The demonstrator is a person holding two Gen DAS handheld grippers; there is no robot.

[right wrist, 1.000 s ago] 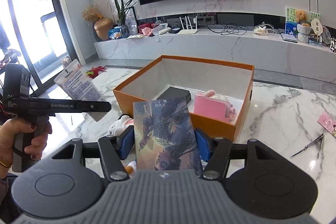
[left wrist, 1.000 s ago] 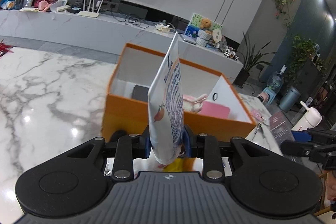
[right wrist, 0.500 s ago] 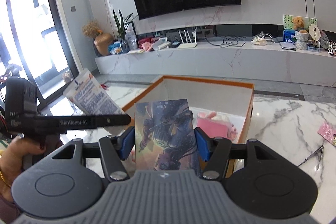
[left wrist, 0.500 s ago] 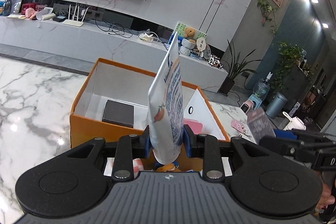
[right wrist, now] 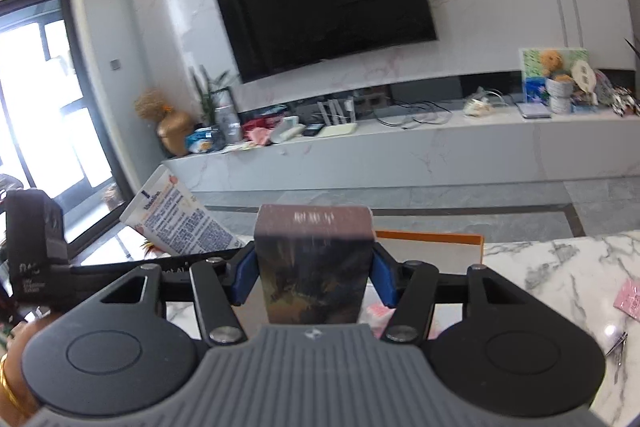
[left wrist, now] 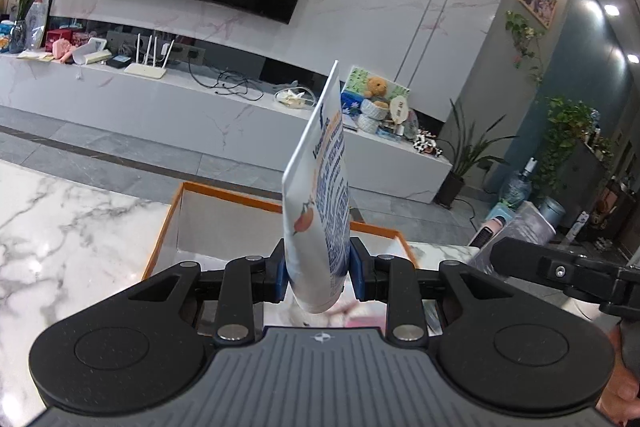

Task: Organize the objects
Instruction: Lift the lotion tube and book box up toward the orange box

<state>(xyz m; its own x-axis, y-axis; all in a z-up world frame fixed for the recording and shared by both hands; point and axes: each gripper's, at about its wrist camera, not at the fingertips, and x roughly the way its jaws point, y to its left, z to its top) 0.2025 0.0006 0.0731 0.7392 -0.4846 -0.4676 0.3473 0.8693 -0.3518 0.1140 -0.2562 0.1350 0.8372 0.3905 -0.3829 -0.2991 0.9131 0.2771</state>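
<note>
Landmark: the orange box (left wrist: pixel 280 205) on the marble bench (left wrist: pixel 60 227). Left of the box's middle, the left tool (left wrist: pixel 318 269) pinches a white tube (left wrist: pixel 320 211) by its lower end, crimped end upward, so it can, by judgement, be lowered inside without catching the rim. To the right, the right tool (right wrist: pixel 314 277) is pressed onto a dark illustrated booklet (right wrist: pixel 314 267) at both side edges, cover toward the camera, above the box's near wall. Both items hang over the box, not yet placed.
</note>
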